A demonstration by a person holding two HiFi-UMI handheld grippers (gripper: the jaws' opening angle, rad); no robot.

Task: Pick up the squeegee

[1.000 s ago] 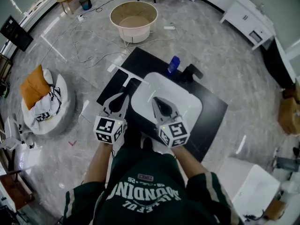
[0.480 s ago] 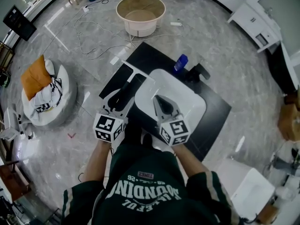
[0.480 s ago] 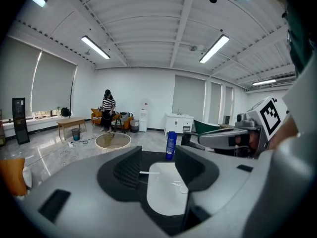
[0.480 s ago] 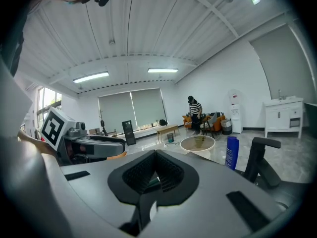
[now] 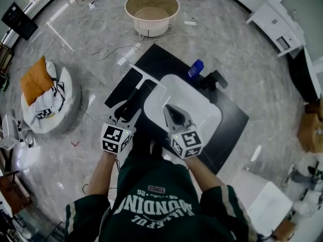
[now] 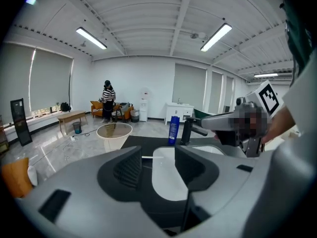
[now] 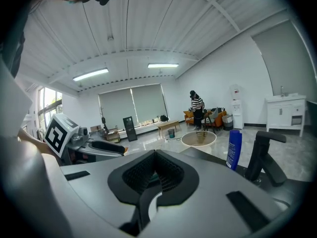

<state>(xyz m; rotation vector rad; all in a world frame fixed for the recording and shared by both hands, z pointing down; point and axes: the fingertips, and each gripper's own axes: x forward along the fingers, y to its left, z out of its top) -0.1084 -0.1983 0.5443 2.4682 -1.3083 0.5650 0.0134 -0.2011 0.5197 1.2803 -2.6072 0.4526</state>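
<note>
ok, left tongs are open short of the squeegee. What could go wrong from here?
1. The squeegee lies flat on the black mat, close beside the white basin. The open left gripper might catch the basin rim or the mat instead.
2. The squeegee's bar looks thin, so the tongs may slip off it when they close.
3. The shut right gripper hangs over the basin right alongside, so the two could bump.

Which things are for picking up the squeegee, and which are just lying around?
For the job:
- squeegee
- left hand-held gripper, open

Just lying about:
- basin
- blue bottle
- round tub
- orange cushion
</note>
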